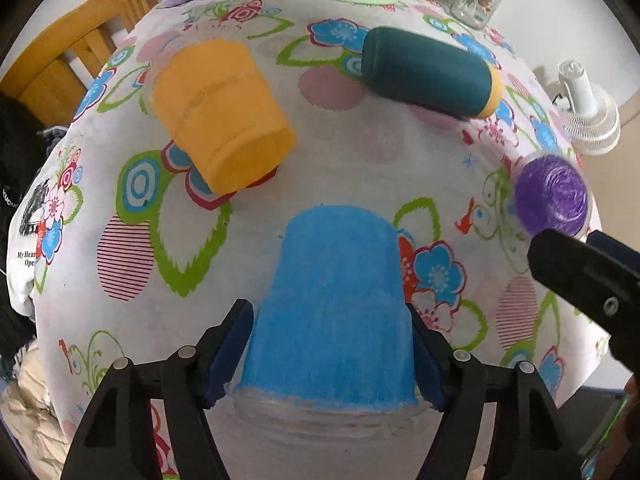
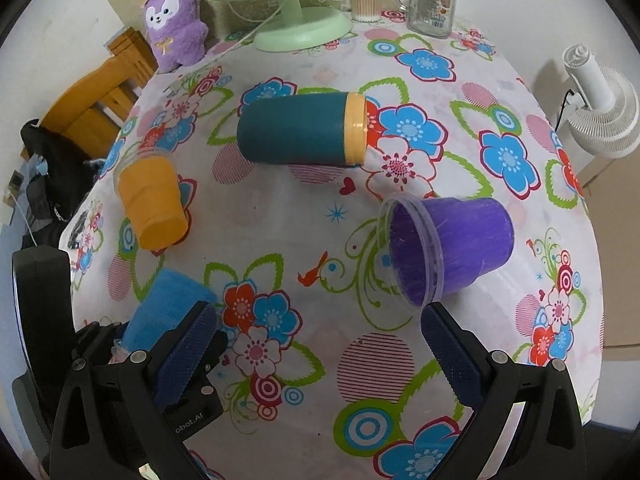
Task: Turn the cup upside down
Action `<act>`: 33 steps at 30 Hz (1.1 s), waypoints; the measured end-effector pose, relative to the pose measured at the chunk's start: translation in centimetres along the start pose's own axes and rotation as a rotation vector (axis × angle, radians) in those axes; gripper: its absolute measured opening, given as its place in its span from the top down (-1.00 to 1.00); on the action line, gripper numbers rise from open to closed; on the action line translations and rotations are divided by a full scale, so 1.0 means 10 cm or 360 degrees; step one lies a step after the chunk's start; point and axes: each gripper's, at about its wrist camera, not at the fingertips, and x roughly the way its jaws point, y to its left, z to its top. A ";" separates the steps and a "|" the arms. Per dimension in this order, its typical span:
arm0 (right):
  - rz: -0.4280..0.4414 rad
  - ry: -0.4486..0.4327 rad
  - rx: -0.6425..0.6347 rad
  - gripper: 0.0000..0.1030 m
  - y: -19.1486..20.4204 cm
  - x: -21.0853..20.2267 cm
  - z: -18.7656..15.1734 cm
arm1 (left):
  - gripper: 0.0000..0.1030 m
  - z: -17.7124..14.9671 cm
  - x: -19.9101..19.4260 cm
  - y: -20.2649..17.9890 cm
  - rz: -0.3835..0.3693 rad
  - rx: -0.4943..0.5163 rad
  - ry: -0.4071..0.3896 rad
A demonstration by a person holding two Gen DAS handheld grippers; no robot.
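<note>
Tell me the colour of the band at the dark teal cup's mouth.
Pale yellow-orange, around the mouth of the teal cup lying on its side; clearest in the right wrist view.

Blue cup (image 1: 332,300), orange cup (image 1: 220,116), purple cup (image 2: 452,244), floral tablecloth (image 2: 280,216)

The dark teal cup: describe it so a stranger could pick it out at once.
On the floral tablecloth, look in front of the green fan. The dark teal cup lies there on its side. It alone has a pale yellow rim band; the orange, purple and blue cups are single-coloured.
</note>
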 end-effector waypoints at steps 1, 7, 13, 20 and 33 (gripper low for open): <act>0.0000 -0.0009 -0.0001 -1.00 -0.01 -0.03 0.01 | -0.46 0.01 -0.02 -0.01 0.0002 -0.0010 -0.0008; -0.0035 -0.0056 -0.0032 -1.00 -0.09 -0.19 0.05 | -0.46 0.07 -0.13 -0.07 -0.0023 -0.0115 -0.0047; -0.0050 -0.0063 -0.0043 -1.00 -0.27 -0.26 0.08 | -0.46 0.10 -0.18 -0.27 -0.0022 -0.0182 -0.0090; -0.0073 -0.0035 -0.0090 -1.00 -0.44 -0.20 0.05 | -0.46 0.12 -0.06 -0.61 0.0002 -0.0341 -0.0147; -0.0067 0.0039 -0.0195 -1.00 -0.51 -0.03 -0.01 | -0.61 -0.03 0.17 -0.62 -0.0007 -0.0477 -0.0108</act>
